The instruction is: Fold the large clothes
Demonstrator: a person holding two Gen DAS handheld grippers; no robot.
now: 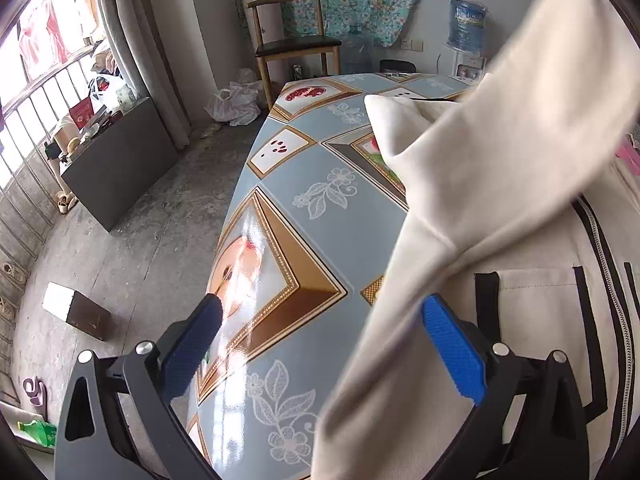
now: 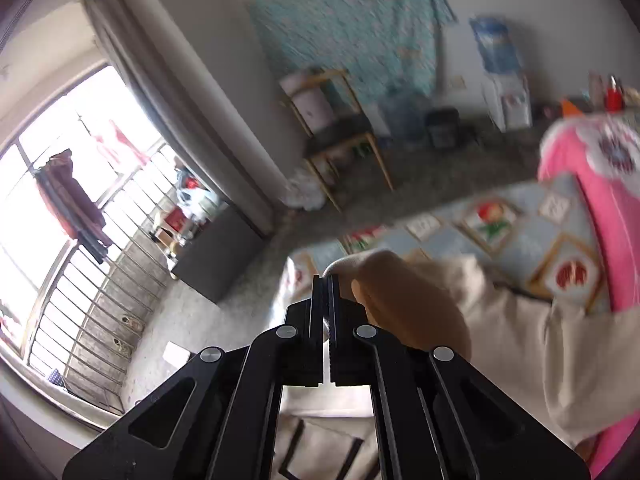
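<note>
While lifted, jacket sleeve (image 2: 420, 300) in right gripper (image 2: 325, 280)

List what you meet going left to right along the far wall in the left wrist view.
Window → curtain → wooden chair → empty water jug → black bin → water dispenser → raised cream sleeve.

Cream jacket (image 1: 500, 184): soft matt cloth with black trim and a metal-toothed zip. Tablecloth (image 1: 320, 208): smooth, glossy printed vinyl reflecting window light. Left gripper (image 1: 320, 344): matt black frame, stippled blue pads (image 1: 454, 356), shiny metal pins.
</note>
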